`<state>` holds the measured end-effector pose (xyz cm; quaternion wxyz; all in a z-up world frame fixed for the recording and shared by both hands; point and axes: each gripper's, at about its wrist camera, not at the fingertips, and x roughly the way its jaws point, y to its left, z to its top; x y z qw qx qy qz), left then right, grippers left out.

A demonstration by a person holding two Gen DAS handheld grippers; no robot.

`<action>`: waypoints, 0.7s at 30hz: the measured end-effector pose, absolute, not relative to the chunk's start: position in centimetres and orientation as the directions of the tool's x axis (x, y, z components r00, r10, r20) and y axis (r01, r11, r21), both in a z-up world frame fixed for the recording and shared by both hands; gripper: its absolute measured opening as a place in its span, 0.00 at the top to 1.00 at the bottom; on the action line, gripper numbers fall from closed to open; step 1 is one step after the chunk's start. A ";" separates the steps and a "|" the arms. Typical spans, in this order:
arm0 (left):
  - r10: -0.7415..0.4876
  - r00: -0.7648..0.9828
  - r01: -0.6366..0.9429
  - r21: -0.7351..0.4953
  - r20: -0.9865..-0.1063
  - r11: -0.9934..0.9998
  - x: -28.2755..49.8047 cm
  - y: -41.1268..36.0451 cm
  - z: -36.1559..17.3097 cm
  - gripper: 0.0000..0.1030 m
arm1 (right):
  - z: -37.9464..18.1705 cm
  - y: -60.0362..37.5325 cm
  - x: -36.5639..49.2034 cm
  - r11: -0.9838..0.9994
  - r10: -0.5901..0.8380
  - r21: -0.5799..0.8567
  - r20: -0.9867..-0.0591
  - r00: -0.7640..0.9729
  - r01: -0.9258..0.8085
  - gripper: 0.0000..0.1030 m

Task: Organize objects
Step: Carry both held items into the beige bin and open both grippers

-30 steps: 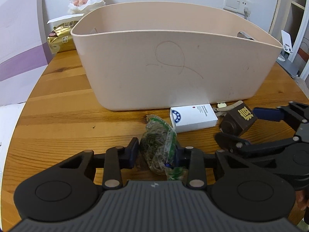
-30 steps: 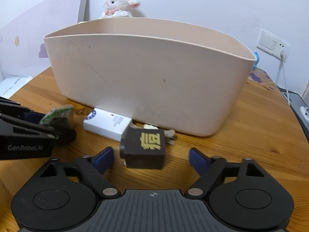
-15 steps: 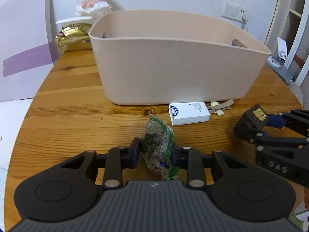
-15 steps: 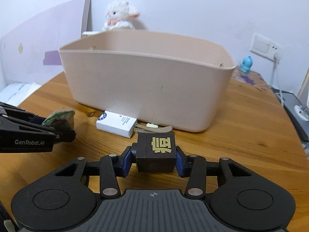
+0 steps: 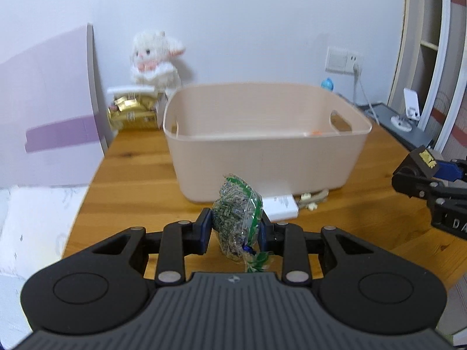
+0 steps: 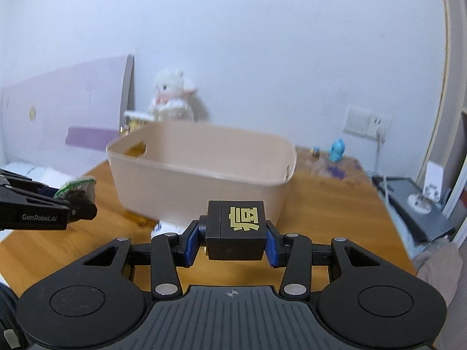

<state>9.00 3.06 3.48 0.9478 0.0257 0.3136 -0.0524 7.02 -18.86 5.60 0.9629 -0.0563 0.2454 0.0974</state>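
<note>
Both lifted off the wooden table (image 5: 140,175) | my left gripper (image 5: 235,229) pinching clear herb-filled plastic bag (image 5: 236,221) | my right gripper (image 6: 235,240) clamping black gold-lettered cube (image 6: 236,230) | beige plastic bin (image 5: 262,145) ahead.

Even, soft indoor light, no harsh glare; the far beige bin (image 5: 262,134) and plush lamb (image 6: 172,96) blur (motion, seemingly), while fisheye curvature bends dark-vignetted edges.

The black arm of the left gripper (image 6: 74,197), seen from the right wrist camera, bears the white lettering "GenRobot.AI". The small black cube-shaped box (image 6: 235,229) clamped between the right gripper's blue pads carries a single gold Chinese character on its top face. From the left wrist camera, the right gripper's black arm (image 5: 451,218) shows only the white letters "DA" at the frame's edge.
</note>
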 end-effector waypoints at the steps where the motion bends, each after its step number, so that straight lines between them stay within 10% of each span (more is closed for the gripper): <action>1: -0.083 0.804 0.116 0.019 -0.589 0.993 8.9 3.0 3.9 0.68 | 6.1 -19.0 6.9 0.975 0.158 -0.062 -0.470 0.868 -0.211 0.60; 21: -0.038 0.858 0.090 0.077 -0.512 0.993 18.2 1.6 7.5 0.68 | 10.5 -19.1 14.9 0.984 0.104 -0.101 -0.337 0.936 -0.145 0.60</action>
